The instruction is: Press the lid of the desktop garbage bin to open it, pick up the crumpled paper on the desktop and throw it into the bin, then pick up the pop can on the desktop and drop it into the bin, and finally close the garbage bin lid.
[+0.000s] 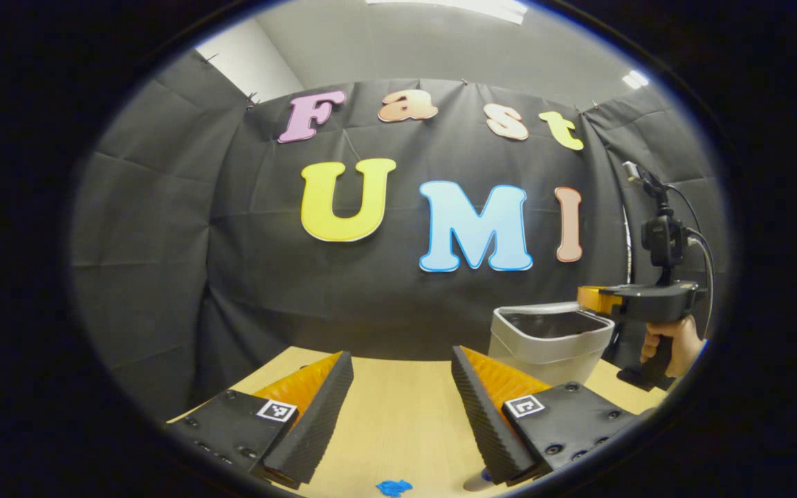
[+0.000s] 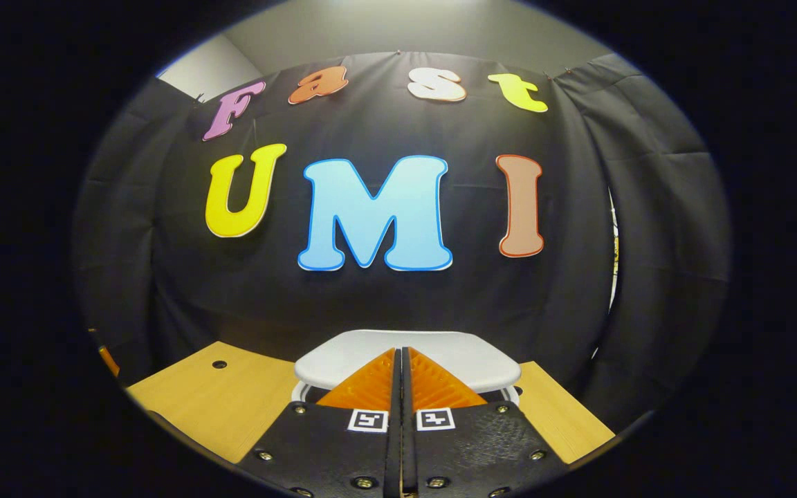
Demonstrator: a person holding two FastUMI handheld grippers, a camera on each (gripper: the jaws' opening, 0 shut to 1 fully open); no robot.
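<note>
Right tongs (image 2: 400, 360) pressed together, empty, tips just over white bin lid (image 2: 409, 356), right in front. Bin (image 1: 547, 342) stands on table (image 1: 398, 408), off to right of left tongs (image 1: 398, 387), which gape wide, empty. Right hand (image 1: 675, 342) nearer bin.

Black cloth wall (image 1: 267, 277), wooden desktop (image 1: 405, 415), ceiling light (image 1: 635, 79).

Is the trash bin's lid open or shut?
Shut. The white lid lies flat across the garbage bin, with the right claw closed above it.
</note>
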